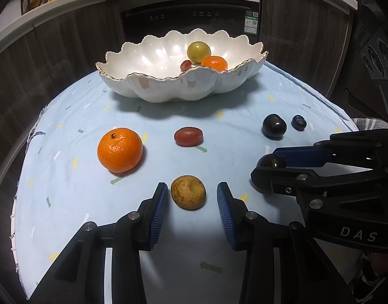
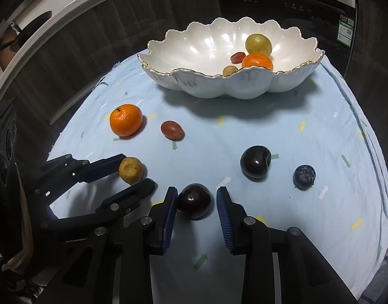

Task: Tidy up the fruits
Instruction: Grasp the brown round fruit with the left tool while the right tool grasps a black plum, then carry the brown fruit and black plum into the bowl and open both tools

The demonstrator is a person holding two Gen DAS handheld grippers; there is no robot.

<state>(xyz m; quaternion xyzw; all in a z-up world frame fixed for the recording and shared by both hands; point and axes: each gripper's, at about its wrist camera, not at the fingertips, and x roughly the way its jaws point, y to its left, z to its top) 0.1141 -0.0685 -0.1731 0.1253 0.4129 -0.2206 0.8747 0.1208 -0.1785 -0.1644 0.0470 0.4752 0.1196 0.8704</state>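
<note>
Landmark: a white scalloped bowl with a gilt rim is set at the far side of a pale blue tablecloth scattered with small arrows.

Bowl contents: a yellow-green round fruit, an orange mandarin and a small red grape are seen inside; from the right wrist view a small tan fruit is also seen, low behind the near rim.

Large mandarin: laid on the cloth in front of the bowl's left end, well apart from it.

Red grape on the cloth: laid in front of the bowl's middle, beside the large mandarin.

Dark plum and blueberry: laid in front of the bowl's right end, just beside each other.

Left gripper: a tan spotted fruit is framed between its blue pads – the left pad is touching or nearly so, while a gap is seen at the right pad, so no grip is made.

Right gripper: a dark round fruit is set between its pads on the cloth, on the near side from the bowl – a gap is seen on the right side; the fruit is not clamped.

Both grippers: placed side by side at the near edge, farthest from the bowl.
</note>
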